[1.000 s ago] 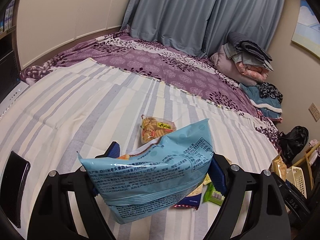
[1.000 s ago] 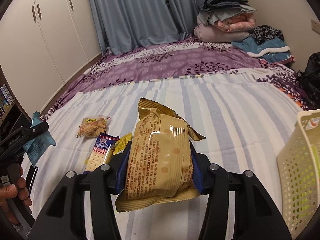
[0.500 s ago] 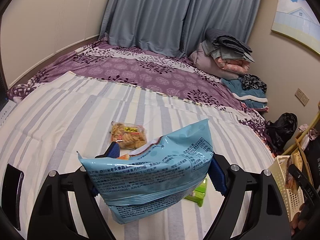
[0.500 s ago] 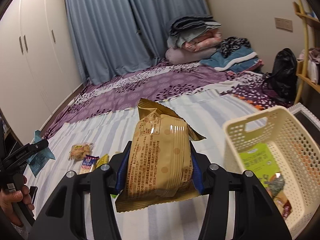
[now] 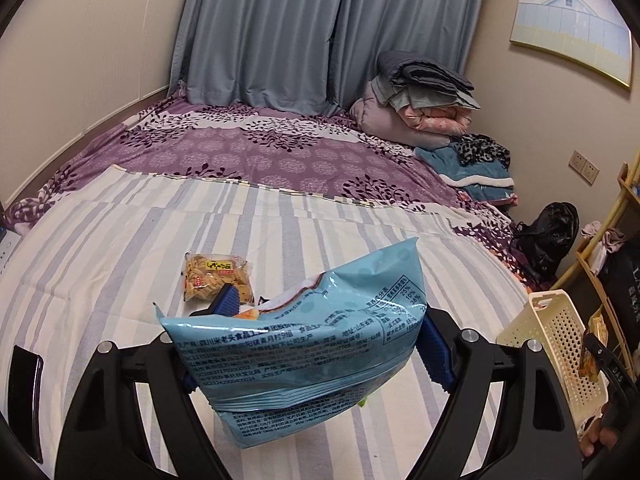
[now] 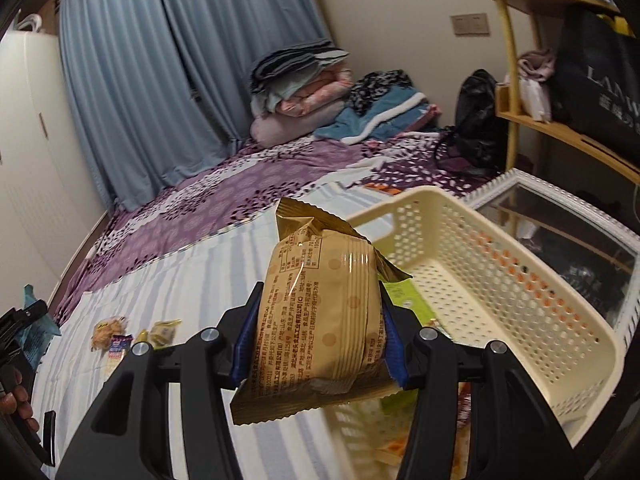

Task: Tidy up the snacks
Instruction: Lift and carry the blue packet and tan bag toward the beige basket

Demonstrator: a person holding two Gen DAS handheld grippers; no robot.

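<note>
My left gripper (image 5: pixel 320 344) is shut on a light blue snack bag (image 5: pixel 296 344), held above the striped bed sheet. My right gripper (image 6: pixel 320 340) is shut on a tan cracker pack (image 6: pixel 320 320), held over the near edge of the cream perforated basket (image 6: pixel 500 280). A green packet (image 6: pixel 412 304) lies inside the basket, partly hidden by the tan pack. A small clear packet of biscuits (image 5: pixel 214 276) lies on the sheet beyond the blue bag. Other small snack packets (image 6: pixel 132 336) lie on the sheet at the left of the right wrist view. The basket (image 5: pixel 560 344) also shows at the right edge of the left wrist view.
The bed has a striped sheet (image 5: pixel 120 240) and a purple floral cover (image 5: pixel 280 152), with folded bedding (image 5: pixel 420 96) stacked at its far end. A wooden shelf (image 6: pixel 560 120) and a black bag (image 6: pixel 476 120) stand right of the basket. A mirror (image 6: pixel 560 232) lies behind the basket.
Both grippers have swung right with their packs still held. The basket has come into the right wrist view and now lies under the tan pack; it has also appeared at the left view's right edge.
</note>
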